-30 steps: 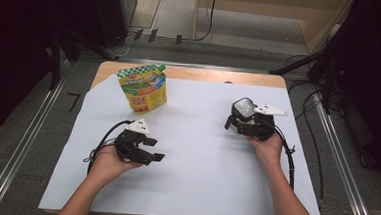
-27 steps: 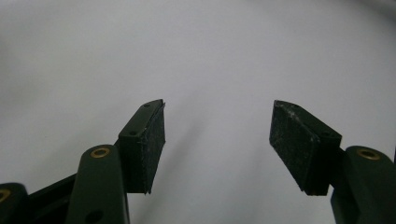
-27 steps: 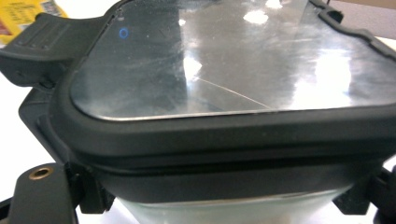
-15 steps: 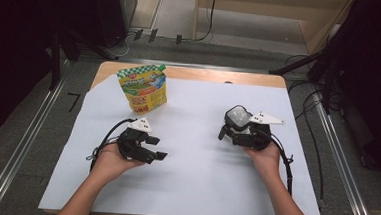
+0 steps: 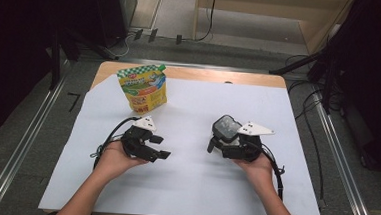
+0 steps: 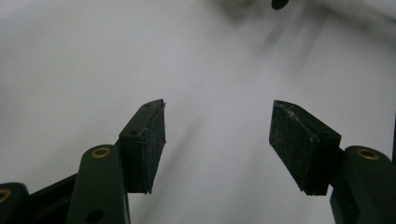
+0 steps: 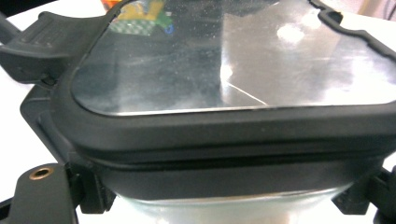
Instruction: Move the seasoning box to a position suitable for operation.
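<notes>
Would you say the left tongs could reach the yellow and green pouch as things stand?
Probably yes: the left tongs are open and hold nothing, and only bare white table lies between them and the pouch standing farther back.

Most of the white table cover (image 5: 188,187) lies bare: a broad strip runs across the lower part of the high view, and another opens at upper right. In the upper left stands the yellow-green pouch (image 5: 143,88), the one thing blocking that corner. Between the left gripper (image 5: 160,146) and the lidded container (image 5: 226,128) clamped in the right gripper (image 5: 215,141) at centre right, a clear lane runs up the middle.
</notes>
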Tool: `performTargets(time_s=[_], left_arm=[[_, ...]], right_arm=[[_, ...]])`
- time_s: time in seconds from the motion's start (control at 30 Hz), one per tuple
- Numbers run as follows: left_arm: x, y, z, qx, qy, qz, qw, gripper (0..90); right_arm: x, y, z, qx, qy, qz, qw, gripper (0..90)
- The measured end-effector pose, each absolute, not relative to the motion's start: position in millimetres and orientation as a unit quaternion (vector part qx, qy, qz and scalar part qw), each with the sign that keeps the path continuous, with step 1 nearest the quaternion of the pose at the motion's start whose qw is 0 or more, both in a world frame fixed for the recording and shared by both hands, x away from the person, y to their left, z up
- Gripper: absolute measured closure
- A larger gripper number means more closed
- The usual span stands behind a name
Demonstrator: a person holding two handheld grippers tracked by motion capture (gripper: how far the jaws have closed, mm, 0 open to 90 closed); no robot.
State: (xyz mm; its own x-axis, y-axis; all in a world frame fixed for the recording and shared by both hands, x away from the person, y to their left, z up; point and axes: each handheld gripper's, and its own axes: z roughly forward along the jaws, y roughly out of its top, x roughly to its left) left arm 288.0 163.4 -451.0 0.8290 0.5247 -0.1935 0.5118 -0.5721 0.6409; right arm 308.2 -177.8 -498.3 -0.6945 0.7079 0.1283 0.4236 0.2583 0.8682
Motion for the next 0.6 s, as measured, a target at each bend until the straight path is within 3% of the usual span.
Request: performTargets(time_s=[0.6], left_arm=[[288.4, 163.2, -450.8, 0.887, 0.291, 0.010, 0.358, 37.0]], right_arm=[[292.6, -129.4, -511.4, 0.327, 0.809, 0.474, 0.118, 15.8]])
